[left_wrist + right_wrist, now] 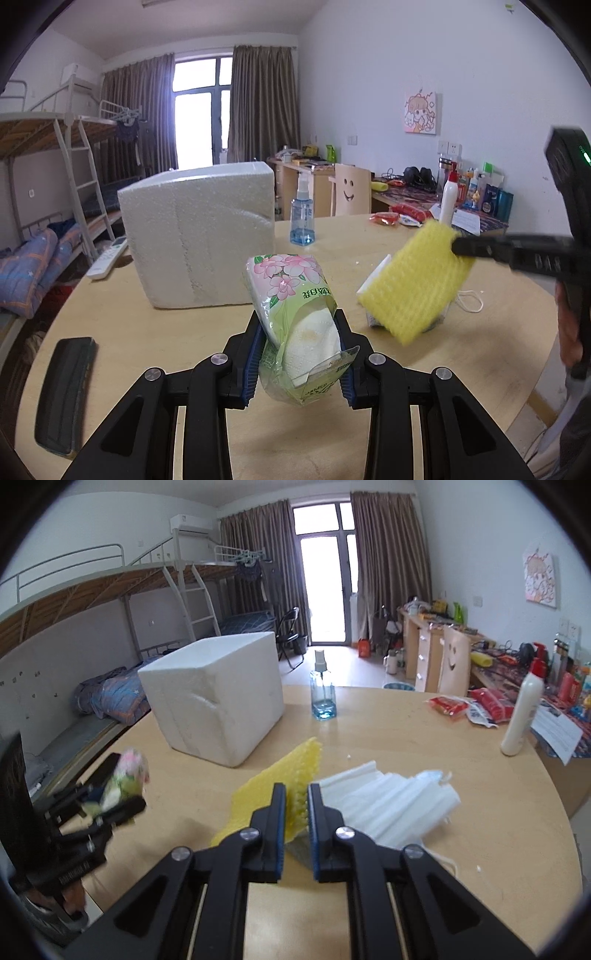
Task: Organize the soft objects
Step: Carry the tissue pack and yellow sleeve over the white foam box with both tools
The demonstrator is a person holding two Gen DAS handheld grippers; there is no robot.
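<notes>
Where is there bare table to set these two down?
Bare table lies between the foam box, spray bottle and white foam stack. The far right edge is crowded by red packets and a lotion bottle.

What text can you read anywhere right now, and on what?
Tissue pack in the left tongs: Chinese print, upside down, not legible.
Spray bottle label: too small.
Red packets, paper sheet, desk bottles: blurred.
No text can be quoted.

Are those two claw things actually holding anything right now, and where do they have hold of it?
Yes, both. The left gripper squeezes a flowered tissue pack by its near, torn-open end. The right gripper pinches a yellow foam sheet by one edge.
</notes>
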